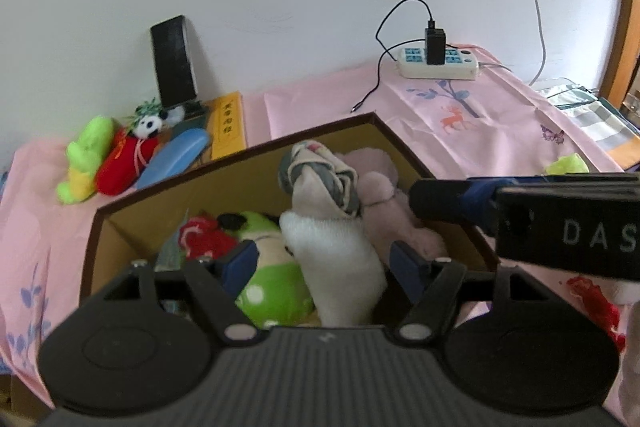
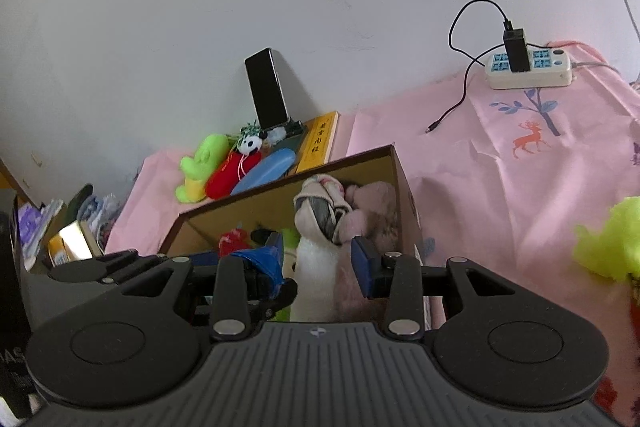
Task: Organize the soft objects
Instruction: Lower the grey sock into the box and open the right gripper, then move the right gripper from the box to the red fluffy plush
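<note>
Both my left gripper (image 1: pixel 324 263) and right gripper (image 2: pixel 320 263) hang jaws apart over the box (image 1: pixel 240 167), where the propped-up sock bundle (image 1: pixel 320 195) could snag and topple.

On my right gripper's black housing (image 1: pixel 568 227), seen from the left wrist, I read the white letters "DAS", cut off at the frame edge. The flat yellow box (image 1: pixel 229 125) by the wall carries a column of dark characters too small to read.
</note>
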`<act>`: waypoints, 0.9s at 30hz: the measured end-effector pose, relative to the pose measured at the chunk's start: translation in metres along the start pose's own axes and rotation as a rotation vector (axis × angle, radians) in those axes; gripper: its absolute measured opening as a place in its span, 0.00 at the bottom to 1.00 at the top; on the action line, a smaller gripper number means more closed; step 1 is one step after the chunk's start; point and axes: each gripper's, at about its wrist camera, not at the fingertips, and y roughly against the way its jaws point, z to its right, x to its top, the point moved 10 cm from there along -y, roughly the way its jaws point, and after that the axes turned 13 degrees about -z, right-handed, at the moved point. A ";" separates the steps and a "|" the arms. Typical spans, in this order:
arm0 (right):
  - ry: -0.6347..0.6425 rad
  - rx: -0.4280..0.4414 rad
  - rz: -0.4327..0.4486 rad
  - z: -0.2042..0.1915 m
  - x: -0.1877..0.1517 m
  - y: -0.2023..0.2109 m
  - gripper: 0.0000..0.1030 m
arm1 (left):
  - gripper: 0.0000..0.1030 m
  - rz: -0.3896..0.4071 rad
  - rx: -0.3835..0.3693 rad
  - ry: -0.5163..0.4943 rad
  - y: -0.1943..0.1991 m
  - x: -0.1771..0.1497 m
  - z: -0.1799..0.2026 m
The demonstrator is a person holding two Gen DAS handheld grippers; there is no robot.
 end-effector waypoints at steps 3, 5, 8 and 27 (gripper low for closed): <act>0.027 -0.003 0.000 -0.001 -0.006 0.009 0.21 | 0.71 0.001 0.015 0.018 0.008 -0.006 0.004; 0.042 -0.007 0.000 0.000 -0.010 0.014 0.21 | 0.72 0.001 0.022 0.027 0.012 -0.010 0.007; 0.058 -0.019 -0.003 0.004 -0.016 0.020 0.21 | 0.72 -0.004 0.044 0.036 0.017 -0.016 0.012; 0.096 -0.096 -0.055 0.050 -0.061 0.037 0.21 | 0.74 -0.092 0.068 0.024 0.012 -0.060 0.073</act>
